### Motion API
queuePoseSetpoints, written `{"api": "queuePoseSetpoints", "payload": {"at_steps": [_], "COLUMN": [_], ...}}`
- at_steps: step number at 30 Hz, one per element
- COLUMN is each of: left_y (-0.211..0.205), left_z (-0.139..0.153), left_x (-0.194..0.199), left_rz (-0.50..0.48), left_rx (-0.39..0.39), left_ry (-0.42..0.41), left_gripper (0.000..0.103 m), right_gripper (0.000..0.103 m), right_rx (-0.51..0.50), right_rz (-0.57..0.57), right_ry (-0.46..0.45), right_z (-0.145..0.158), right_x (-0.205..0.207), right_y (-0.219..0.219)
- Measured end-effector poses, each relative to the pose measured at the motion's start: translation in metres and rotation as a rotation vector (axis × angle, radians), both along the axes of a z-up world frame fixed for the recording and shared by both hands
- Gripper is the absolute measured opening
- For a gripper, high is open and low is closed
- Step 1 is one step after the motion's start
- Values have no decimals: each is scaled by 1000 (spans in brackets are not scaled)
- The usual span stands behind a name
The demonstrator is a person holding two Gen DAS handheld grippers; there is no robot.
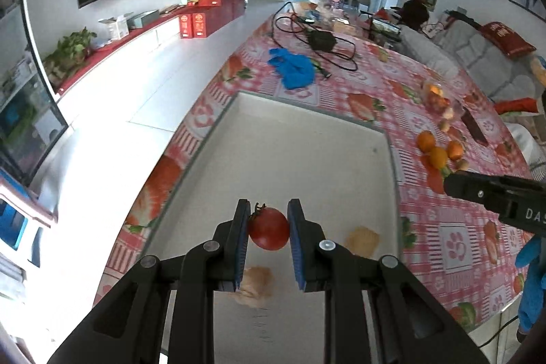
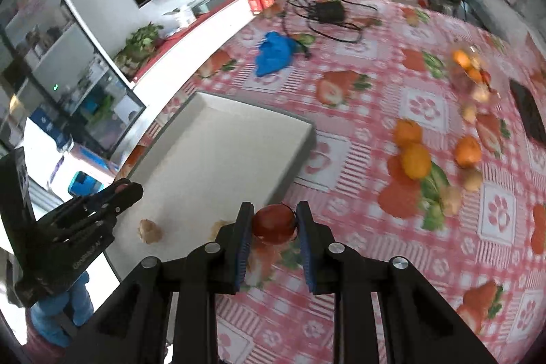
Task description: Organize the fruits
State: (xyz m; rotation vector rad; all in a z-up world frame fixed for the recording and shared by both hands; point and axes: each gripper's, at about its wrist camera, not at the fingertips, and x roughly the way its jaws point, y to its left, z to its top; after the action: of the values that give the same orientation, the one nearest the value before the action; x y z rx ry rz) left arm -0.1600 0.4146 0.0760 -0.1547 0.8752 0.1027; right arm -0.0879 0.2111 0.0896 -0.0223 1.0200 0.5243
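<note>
My left gripper (image 1: 268,220) is shut on a red tomato (image 1: 269,228) with a green stem and holds it above the white tray (image 1: 307,159). Two pale beige fruits (image 1: 256,285) (image 1: 362,241) lie in the tray's near end. My right gripper (image 2: 274,222) is shut on another red tomato (image 2: 274,224), above the tablecloth just off the tray's right edge (image 2: 300,156). Oranges (image 2: 414,159) and small beige fruits (image 2: 472,178) lie on the pink strawberry tablecloth (image 2: 375,91) to the right. The right gripper also shows in the left wrist view (image 1: 454,185).
A blue glove (image 1: 293,70) and a black adapter with cables (image 1: 322,41) lie beyond the tray. A clear bag of fruit (image 2: 472,70) and a dark flat object (image 2: 529,111) sit at the right. The table's left edge drops to the floor; a sofa is right.
</note>
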Motion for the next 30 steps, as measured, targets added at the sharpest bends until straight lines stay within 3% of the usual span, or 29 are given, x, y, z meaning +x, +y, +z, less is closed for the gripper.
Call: {"api": "queuePoseSetpoints", "payload": {"at_steps": [13, 30], "left_y": [17, 7], "left_z": [-20, -21], "left_x": [7, 12], "left_rz": [18, -5], "left_rx": [-27, -20], "left_ry": [31, 32], "left_gripper": [24, 24], "right_gripper": [27, 27], "right_rx": [-64, -77], "right_rz": [92, 110], "right_ry": [5, 6], "right_z": [-19, -21], "right_x": [4, 5], "right_y": [52, 58]}}
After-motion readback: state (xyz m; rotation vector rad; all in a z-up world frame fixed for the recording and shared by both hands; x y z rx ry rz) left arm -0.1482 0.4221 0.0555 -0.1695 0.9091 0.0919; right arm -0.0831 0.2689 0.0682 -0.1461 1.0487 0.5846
